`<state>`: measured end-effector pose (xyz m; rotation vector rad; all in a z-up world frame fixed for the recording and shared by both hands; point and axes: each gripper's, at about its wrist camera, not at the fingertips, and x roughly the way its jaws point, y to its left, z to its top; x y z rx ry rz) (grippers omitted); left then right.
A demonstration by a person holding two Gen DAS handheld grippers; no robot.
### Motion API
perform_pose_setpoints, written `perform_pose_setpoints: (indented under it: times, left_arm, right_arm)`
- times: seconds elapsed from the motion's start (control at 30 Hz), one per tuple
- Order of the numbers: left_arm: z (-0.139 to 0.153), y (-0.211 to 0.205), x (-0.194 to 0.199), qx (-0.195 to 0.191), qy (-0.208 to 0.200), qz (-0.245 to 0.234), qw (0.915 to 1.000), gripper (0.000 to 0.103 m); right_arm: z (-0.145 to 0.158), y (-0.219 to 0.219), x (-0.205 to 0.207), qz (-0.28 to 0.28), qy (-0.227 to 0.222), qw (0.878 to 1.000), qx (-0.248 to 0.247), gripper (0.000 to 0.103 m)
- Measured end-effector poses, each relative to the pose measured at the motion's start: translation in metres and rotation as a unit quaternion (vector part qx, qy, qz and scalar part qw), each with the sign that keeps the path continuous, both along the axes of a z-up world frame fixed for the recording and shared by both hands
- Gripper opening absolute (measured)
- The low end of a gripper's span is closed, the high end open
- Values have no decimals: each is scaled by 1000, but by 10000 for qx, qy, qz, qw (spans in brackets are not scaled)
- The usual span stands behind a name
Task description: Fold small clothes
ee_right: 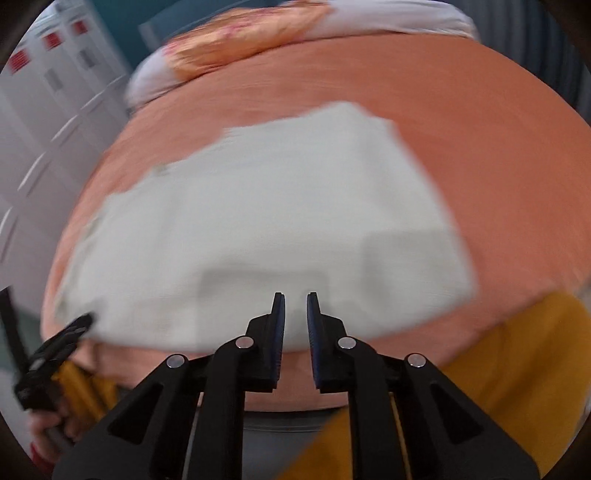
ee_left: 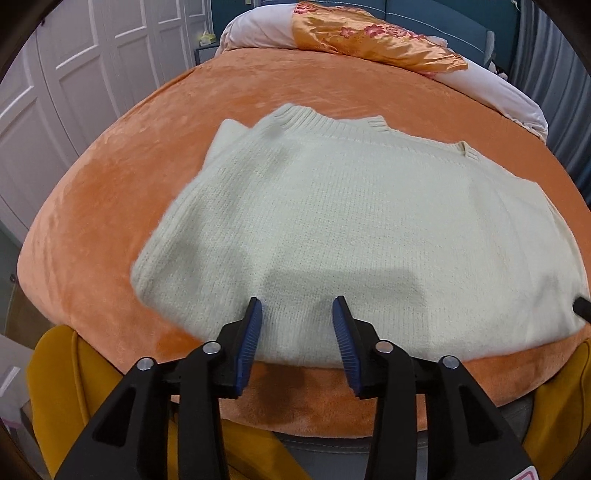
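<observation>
A cream knitted sweater (ee_left: pixel 351 221) lies flat on the orange plush bed cover (ee_left: pixel 110 184), its ribbed collar at the far side. My left gripper (ee_left: pixel 297 301) hovers over the sweater's near edge, jaws open, nothing between the blue pads. In the blurred right wrist view the sweater (ee_right: pixel 266 221) fills the middle. My right gripper (ee_right: pixel 295 295) is above its near edge with only a narrow gap between the pads, and no cloth in it. The left gripper (ee_right: pixel 55 354) shows at that view's lower left, held by a hand.
An orange satin quilt (ee_left: pixel 369 33) and white bedding are bunched at the head of the bed. White wardrobe doors (ee_left: pixel 74 74) stand to the left. The person's yellow garment (ee_right: pixel 517 350) is close against the bed's near edge.
</observation>
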<state>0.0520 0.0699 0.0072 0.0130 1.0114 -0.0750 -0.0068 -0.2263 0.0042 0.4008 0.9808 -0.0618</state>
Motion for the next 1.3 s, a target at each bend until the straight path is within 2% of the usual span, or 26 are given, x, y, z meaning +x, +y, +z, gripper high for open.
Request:
perform_pose_setpoints:
  times: [0.1, 0.2, 0.3, 0.4, 0.5, 0.53, 0.63, 0.67, 0.7, 0.77, 0.83, 0.87, 0.93, 1.0, 1.03, 1.07, 1.1, 1.13, 1.17, 1.23, 1.27, 1.3]
  left_arm:
    - [0, 0, 0, -48, -5, -23, 10000, 43]
    - [0, 4, 0, -196, -14, -20, 9998, 44]
    - [1, 9, 0, -393, -20, -3, 9992, 44]
    - [2, 14, -1, -631, -8, 36, 9980, 44]
    - [9, 23, -3, -947, 12, 139, 9954, 44]
    - [14, 28, -6, -1118, -20, 226, 9935, 48]
    - [30, 52, -14, -1448, -278, 804, 9858, 74]
    - [33, 63, -15, -1530, -365, 1082, 9816, 74]
    - [32, 72, -12, -1603, -343, 1265, 9783, 75]
    - [19, 82, 2, -1705, -24, 1387, 9755, 75]
    - [-5, 88, 20, -1843, 543, 1471, 9703, 75]
    - [-13, 91, 25, -1929, 695, 1525, 9668, 75]
    - [-16, 95, 29, -2065, 666, 1602, 9629, 75]
    - [-11, 91, 36, -2077, 594, 1606, 9631, 74]
    - [-9, 85, 42, -2082, 622, 1481, 9648, 70]
    - [-7, 83, 46, -2117, 629, 1381, 9655, 51]
    - [-4, 80, 50, -2102, 628, 1300, 9669, 44]
    - [2, 77, 53, -2097, 580, 1224, 9683, 30]
    - [13, 74, 55, -2142, 499, 1063, 9697, 25]
    - [30, 66, 52, -2166, 333, 906, 9715, 22]
    - [44, 59, 50, -2156, 204, 753, 9734, 21]
    - [56, 53, 48, -2126, 100, 618, 9751, 21]
  right_arm:
    - [13, 39, 30, 489, -59, 9987, 154, 12]
    - [20, 69, 55, 770, -40, 9970, 95, 12]
    - [15, 90, 82, 934, 156, 9954, -124, 12]
    - [-9, 103, 98, 1026, 583, 9924, -343, 13]
    - [-10, 116, 103, 1274, 589, 9869, -797, 13]
    - [-10, 117, 103, 1334, 620, 9849, -913, 13]
    - [-13, 119, 106, 1431, 633, 9825, -1007, 13]
    - [-14, 120, 108, 1444, 625, 9826, -991, 13]
    - [-15, 120, 110, 1447, 616, 9829, -961, 13]
    - [-17, 117, 112, 1435, 608, 9838, -887, 13]
    - [-18, 117, 116, 1425, 609, 9843, -850, 13]
    - [-18, 117, 116, 1433, 605, 9842, -843, 13]
    - [-19, 116, 118, 1472, 587, 9840, -819, 13]
    - [-20, 113, 118, 1479, 557, 9848, -724, 13]
    - [-21, 112, 117, 1479, 535, 9852, -682, 13]
    - [-21, 111, 117, 1481, 506, 9856, -642, 13]
    - [-21, 110, 116, 1480, 470, 9860, -600, 13]
    - [-20, 109, 115, 1473, 429, 9867, -537, 13]
    - [-19, 107, 113, 1454, 401, 9874, -475, 13]
    - [-14, 105, 109, 1406, 377, 9886, -376, 13]
    - [-10, 104, 107, 1414, 389, 9886, -337, 16]
    - [-7, 105, 104, 1449, 398, 9882, -283, 24]
